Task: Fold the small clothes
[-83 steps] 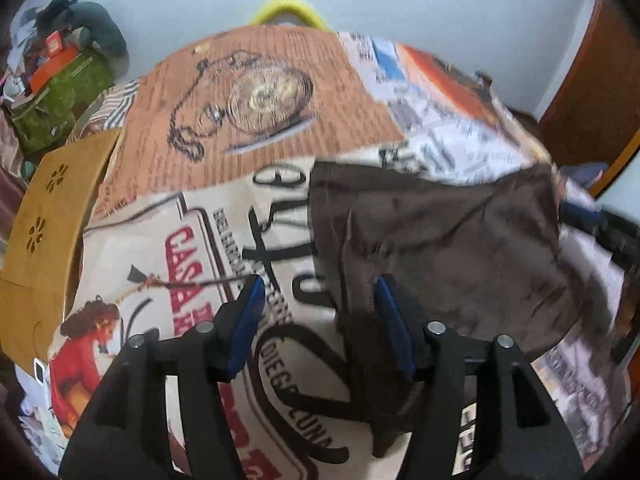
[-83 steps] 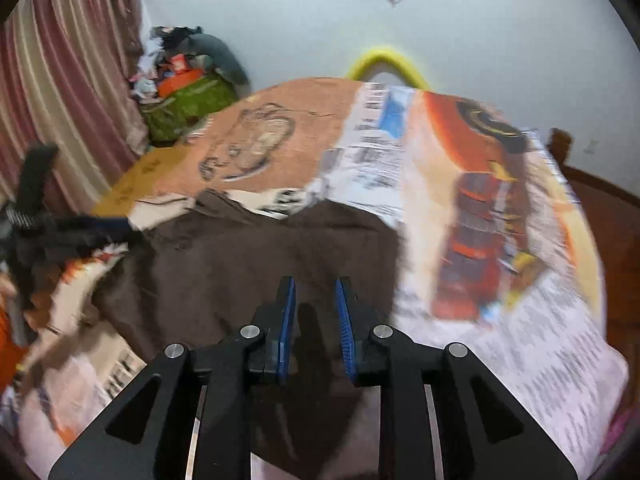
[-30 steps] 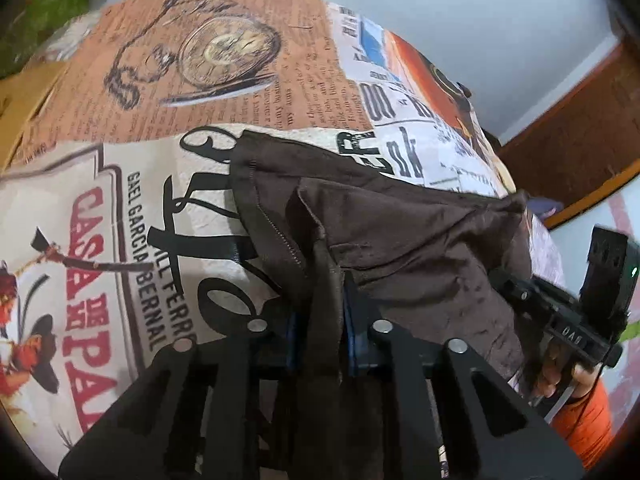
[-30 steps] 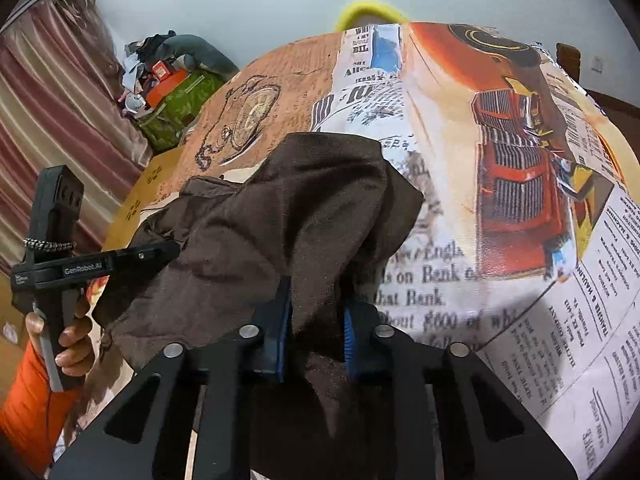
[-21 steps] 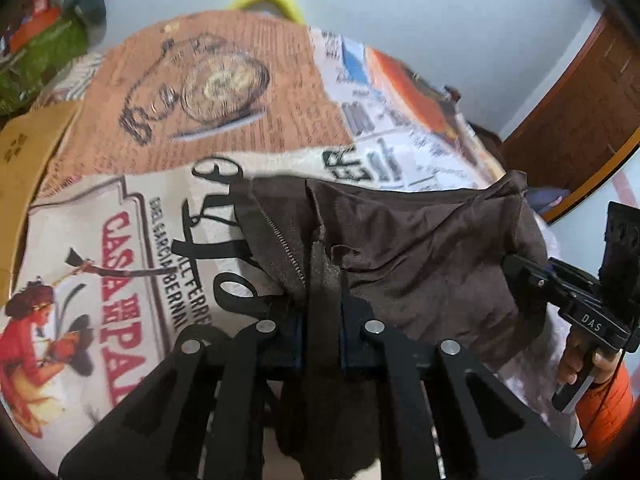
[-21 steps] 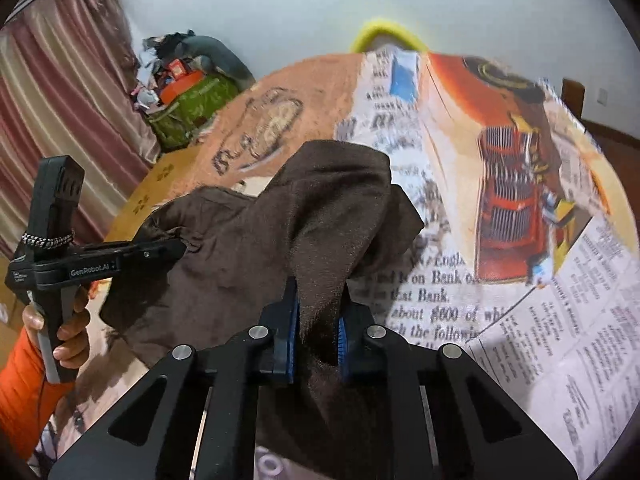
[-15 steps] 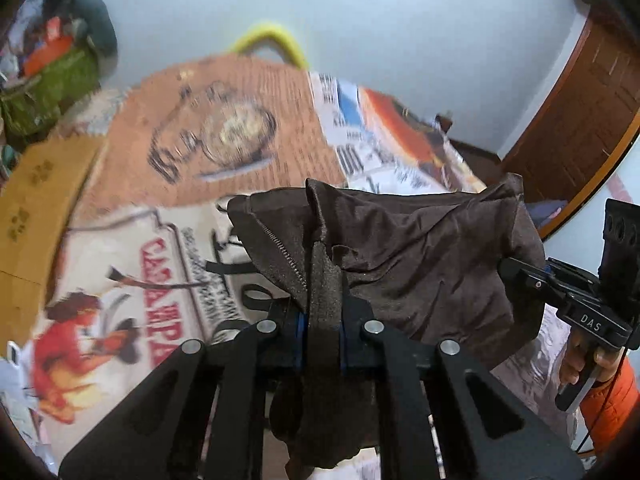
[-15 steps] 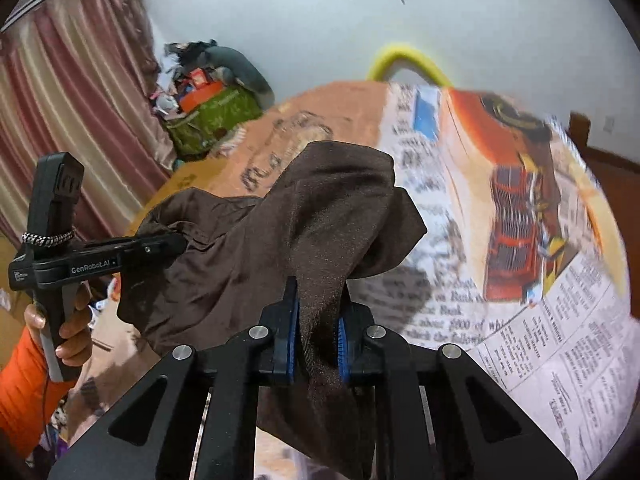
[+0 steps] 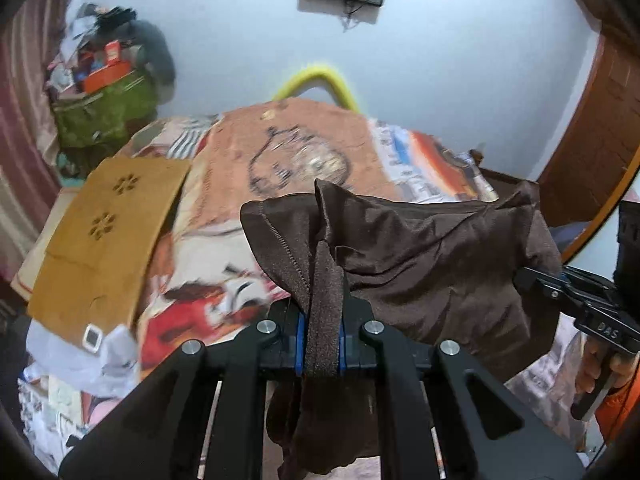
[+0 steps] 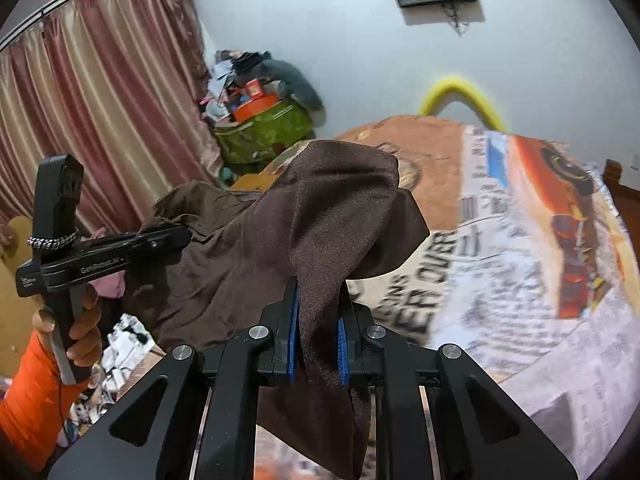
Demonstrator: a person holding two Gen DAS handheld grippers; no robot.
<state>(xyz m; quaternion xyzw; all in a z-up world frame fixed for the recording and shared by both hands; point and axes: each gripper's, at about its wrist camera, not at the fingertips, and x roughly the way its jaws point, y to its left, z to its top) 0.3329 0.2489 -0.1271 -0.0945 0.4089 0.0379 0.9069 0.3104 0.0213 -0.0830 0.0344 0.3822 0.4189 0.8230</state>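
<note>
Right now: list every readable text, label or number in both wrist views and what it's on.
"GenRobot.AI" on the left gripper body, seen from the right wrist.
"DAS" on the right gripper body, seen from the left wrist.
"OUER" or similar, large black letters on the printed bedspread; blurred, uncertain.
Newsprint columns on the bedspread: too small and blurred.
Brown garment: no text.

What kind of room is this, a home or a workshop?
Most likely a bedroom at home: a bed with a printed bedspread, pink curtains, and a pile of household clutter in the corner.
</note>
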